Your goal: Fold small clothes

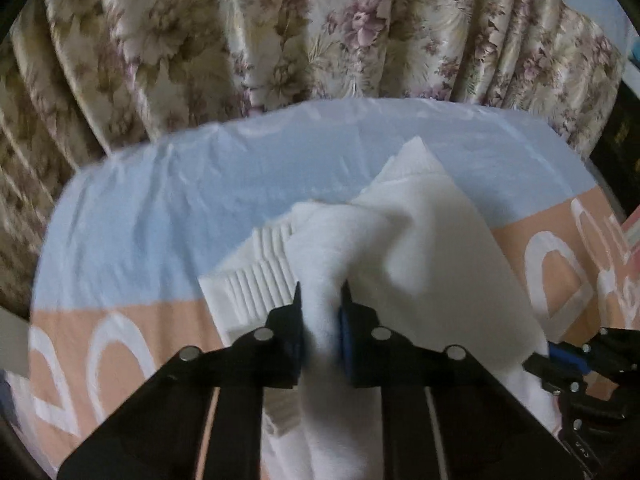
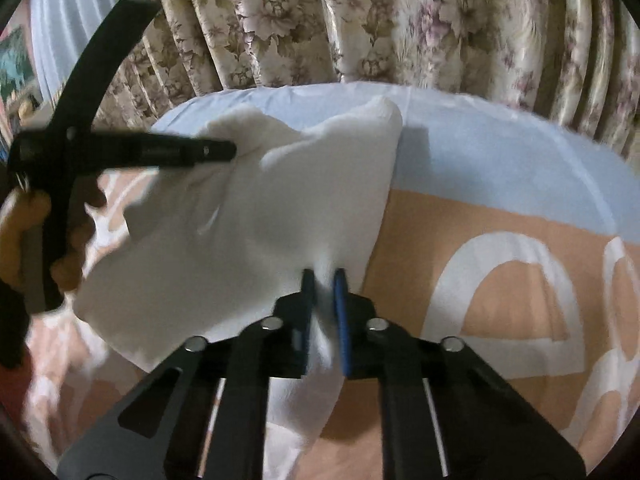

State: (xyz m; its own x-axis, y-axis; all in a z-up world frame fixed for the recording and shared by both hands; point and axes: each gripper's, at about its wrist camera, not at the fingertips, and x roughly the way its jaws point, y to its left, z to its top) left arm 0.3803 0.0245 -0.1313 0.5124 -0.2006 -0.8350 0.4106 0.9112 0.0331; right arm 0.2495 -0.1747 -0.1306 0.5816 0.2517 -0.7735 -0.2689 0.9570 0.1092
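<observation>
A small white garment (image 1: 432,248) with a ribbed band (image 1: 264,276) is held up off a bed sheet. My left gripper (image 1: 322,300) is shut on a bunched fold of it near the ribbed band. My right gripper (image 2: 323,284) is shut on another edge of the same white garment (image 2: 248,232). The cloth hangs stretched between both grippers. The left gripper also shows in the right wrist view (image 2: 228,151), gripping the garment's far left corner. The right gripper shows at the right edge of the left wrist view (image 1: 536,360).
A bed sheet with a pale blue band (image 1: 160,208) and a peach band with white letters (image 2: 500,288) lies under the garment. A floral curtain (image 1: 320,28) hangs behind the bed. A hand (image 2: 24,240) holds the left gripper's handle.
</observation>
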